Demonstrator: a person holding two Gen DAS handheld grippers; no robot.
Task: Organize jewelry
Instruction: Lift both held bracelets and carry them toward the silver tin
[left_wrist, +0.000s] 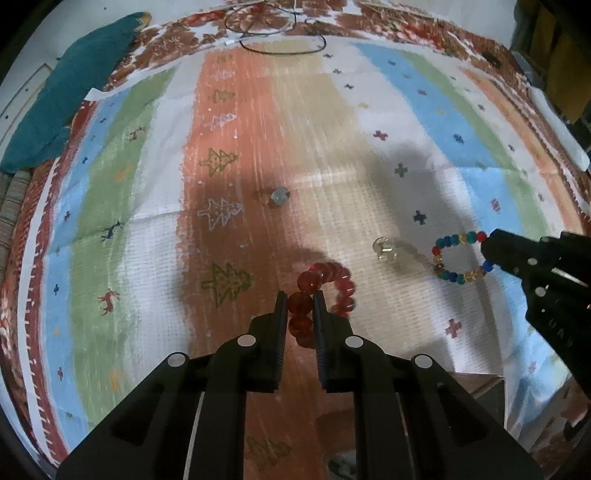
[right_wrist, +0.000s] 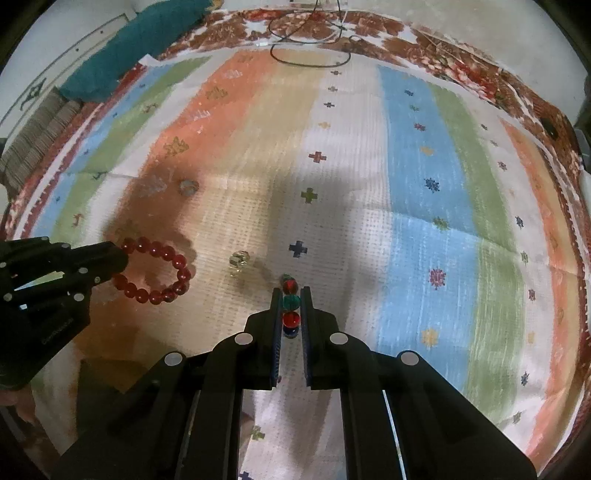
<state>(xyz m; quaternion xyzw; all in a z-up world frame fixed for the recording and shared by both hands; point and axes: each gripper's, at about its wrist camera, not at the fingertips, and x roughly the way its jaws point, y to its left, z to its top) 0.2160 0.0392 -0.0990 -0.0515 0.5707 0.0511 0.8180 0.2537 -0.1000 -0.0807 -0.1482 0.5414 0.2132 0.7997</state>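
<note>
Left tool (left_wrist: 300, 295) clamps red glass-bead bracelet (left_wrist: 328, 291); right tool (right_wrist: 290, 291) clamps multicoloured bead bracelet (right_wrist: 290, 301). Two small rings beside red bracelet unsorted: clear (left_wrist: 382, 249), grey (left_wrist: 279, 196).

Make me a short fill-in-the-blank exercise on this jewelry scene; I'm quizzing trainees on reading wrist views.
1. The left tool is shut on the ____ bead bracelet.
2. The right tool grips the ____ bead bracelet.
3. Both bracelets hang above a ____ cloth.
4. On the cloth between the two bracelets lies a clear ____.

Missing words: red; multicolored; striped; ring
</note>
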